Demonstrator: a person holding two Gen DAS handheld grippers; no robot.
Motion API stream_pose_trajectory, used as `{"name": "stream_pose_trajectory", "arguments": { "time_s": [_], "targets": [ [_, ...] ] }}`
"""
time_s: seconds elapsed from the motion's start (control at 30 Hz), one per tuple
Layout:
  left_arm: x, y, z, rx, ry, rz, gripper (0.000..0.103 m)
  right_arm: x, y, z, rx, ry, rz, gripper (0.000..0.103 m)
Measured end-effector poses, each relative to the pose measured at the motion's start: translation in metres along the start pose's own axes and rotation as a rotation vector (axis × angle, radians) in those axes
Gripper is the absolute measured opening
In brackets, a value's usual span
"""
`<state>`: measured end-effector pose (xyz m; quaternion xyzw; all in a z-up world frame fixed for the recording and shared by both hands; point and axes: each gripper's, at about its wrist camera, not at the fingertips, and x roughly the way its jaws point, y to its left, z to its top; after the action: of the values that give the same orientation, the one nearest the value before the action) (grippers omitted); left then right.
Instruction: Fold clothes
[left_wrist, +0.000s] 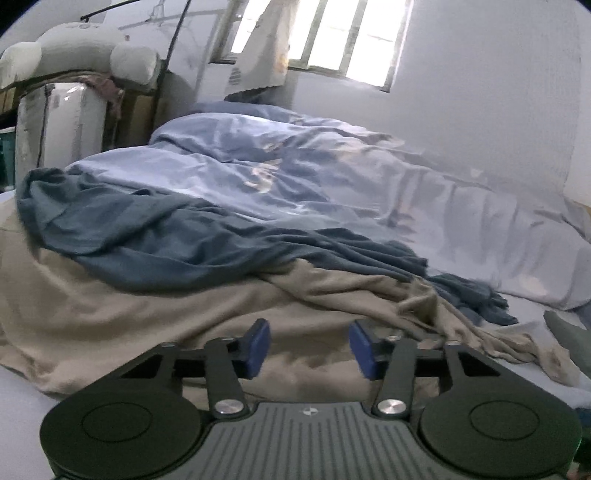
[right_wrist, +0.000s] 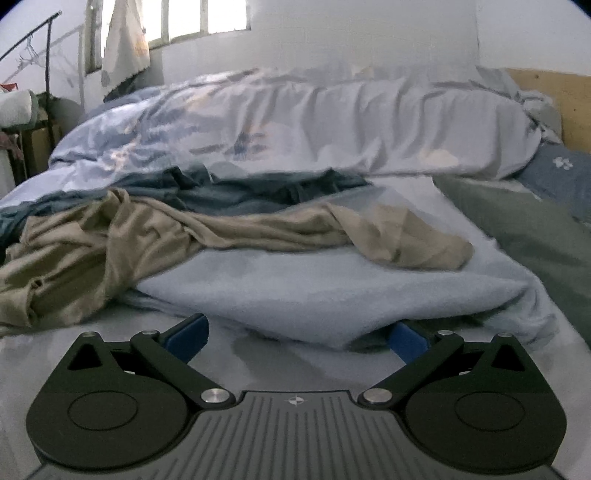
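Two views across a bed strewn with clothes, each looking forward over a hand-held gripper.

In the left wrist view, a white appliance (left_wrist: 61, 122) stands at the far left beside stacked boxes. A dark blue garment (left_wrist: 155, 236) lies crumpled across the middle of the bed, draped over the far edge of a beige garment (left_wrist: 122, 325) that spreads toward the near left. Behind both, a pale blue duvet (left_wrist: 332, 173) is bunched along the far wall under a bright window (left_wrist: 332, 37). The left gripper (left_wrist: 308, 345) hovers just above the near edge of the beige garment; its blue pads (left_wrist: 256, 347) stand part-way apart with nothing between them.

In the right wrist view, the beige garment (right_wrist: 92, 243) lies rumpled at the left and stretches rightward across the bed, with the dark blue garment (right_wrist: 240, 188) just behind it. A light blue cloth (right_wrist: 314, 291) lies folded in the near middle, its near corner reaching between the wide-spread blue pads (right_wrist: 188, 334) of the right gripper (right_wrist: 297, 338); the pads do not press on it. A grey-green cloth (right_wrist: 528, 236) lies at the right, near a wooden headboard (right_wrist: 554, 99).
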<state>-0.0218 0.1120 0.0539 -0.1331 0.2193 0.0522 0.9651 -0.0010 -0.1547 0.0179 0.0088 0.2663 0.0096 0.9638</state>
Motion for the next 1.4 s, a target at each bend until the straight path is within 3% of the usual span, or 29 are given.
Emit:
{"name": "stream_pose_trajectory", "arguments": {
  "time_s": [0.13,0.2,0.47,0.57,0.63,0.83,1.0,1.1,1.17,1.27,1.4],
  "targets": [
    [-0.004,0.013,0.002,0.003,0.001,0.004,0.023,-0.002,0.010,0.006,0.012,-0.033,-0.021,0.103],
    [-0.006,0.020,0.004,-0.005,-0.003,0.005,0.022,-0.003,0.014,0.009,0.028,-0.047,-0.039,0.103],
    [-0.013,0.047,0.012,-0.053,0.003,0.006,0.022,-0.017,0.032,0.019,0.086,-0.116,-0.074,0.103],
    [-0.014,0.055,0.015,-0.074,0.007,0.006,0.024,-0.025,0.042,0.024,0.070,-0.137,-0.032,0.103],
    [-0.015,0.061,0.018,-0.089,0.006,0.007,0.033,-0.033,0.054,0.027,0.040,-0.160,-0.007,0.103],
    [-0.024,0.086,0.026,-0.167,-0.031,0.012,0.068,-0.038,0.111,0.036,-0.140,-0.173,0.207,0.103],
    [-0.033,0.111,0.037,-0.223,-0.077,0.046,0.076,-0.030,0.181,0.042,-0.350,-0.160,0.453,0.103],
    [-0.040,0.131,0.043,-0.274,-0.108,0.095,0.082,-0.023,0.222,0.044,-0.482,-0.152,0.540,0.103],
    [-0.044,0.145,0.046,-0.308,-0.123,0.125,0.085,-0.018,0.245,0.046,-0.556,-0.150,0.585,0.097],
    [-0.048,0.164,0.051,-0.354,-0.140,0.156,0.090,-0.009,0.275,0.051,-0.582,-0.141,0.642,0.084],
    [-0.055,0.182,0.053,-0.382,-0.170,0.207,0.094,0.008,0.304,0.062,-0.516,-0.112,0.696,0.080]
  ]
}}
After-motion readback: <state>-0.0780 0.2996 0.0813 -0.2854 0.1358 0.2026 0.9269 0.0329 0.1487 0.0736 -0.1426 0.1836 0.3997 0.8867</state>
